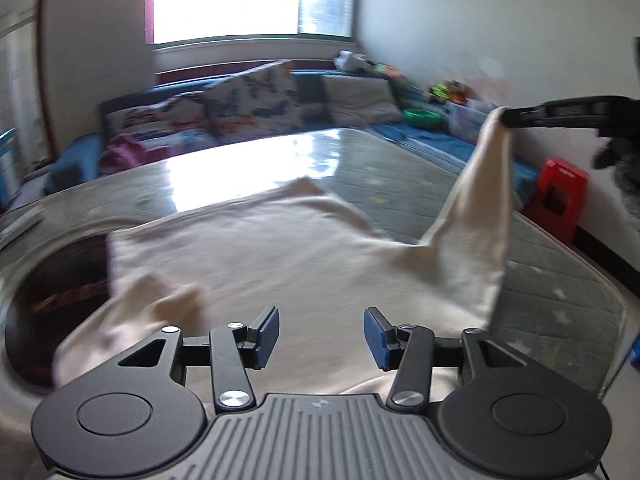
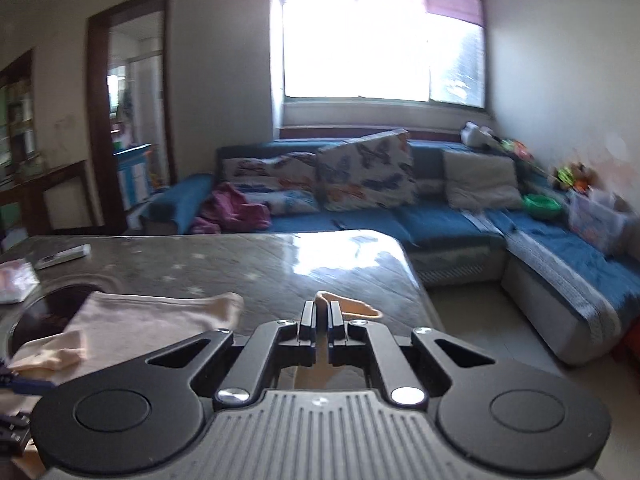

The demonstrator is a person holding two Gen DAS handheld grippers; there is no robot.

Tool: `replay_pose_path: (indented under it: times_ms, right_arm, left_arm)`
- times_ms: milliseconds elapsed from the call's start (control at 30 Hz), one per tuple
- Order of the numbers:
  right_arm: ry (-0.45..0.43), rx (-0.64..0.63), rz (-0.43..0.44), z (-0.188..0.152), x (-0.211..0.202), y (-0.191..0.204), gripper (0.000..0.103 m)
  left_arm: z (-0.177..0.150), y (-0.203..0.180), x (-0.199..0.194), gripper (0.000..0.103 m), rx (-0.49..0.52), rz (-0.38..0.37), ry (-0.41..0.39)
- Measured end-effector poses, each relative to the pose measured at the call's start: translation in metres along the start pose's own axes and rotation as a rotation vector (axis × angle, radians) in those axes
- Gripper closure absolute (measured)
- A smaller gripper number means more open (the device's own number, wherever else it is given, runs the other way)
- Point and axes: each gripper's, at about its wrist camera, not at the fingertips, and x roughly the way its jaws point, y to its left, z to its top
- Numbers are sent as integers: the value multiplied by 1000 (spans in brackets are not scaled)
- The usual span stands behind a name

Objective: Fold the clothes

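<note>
Right gripper (image 2: 320, 314) fingers (image 2: 307, 320) pinched on cream garment (image 2: 160, 320) corner; rest draped on table (image 2: 248, 264).

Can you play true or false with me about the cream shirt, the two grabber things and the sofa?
1. The right gripper is pinching the cream shirt. True.
2. The left gripper is shut on the shirt. False: its jaws are open and hold nothing.
3. The whole shirt lies flat on the table. False: one sleeve is lifted up.
4. The sofa is blue. True.
5. The stool is green. False: it is red.
</note>
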Motion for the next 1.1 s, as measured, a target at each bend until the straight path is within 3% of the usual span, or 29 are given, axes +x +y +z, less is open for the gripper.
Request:
replay_pose_path:
  times_ms: [333, 667, 967, 1100]
  right_arm:
    - [29, -187, 284, 10, 5, 128, 99]
    - [173, -314, 485, -42, 21, 225, 99]
    - [257, -347, 595, -64, 23, 242, 91]
    - [256, -324, 566, -62, 12, 217, 75]
  left_arm:
    - [-22, 54, -37, 50, -136, 110, -38]
    - [-37, 77, -59, 50, -200, 158, -57]
    - [-40, 80, -61, 50, -214, 159, -56]
    - [-37, 73, -57, 51, -196, 128, -59]
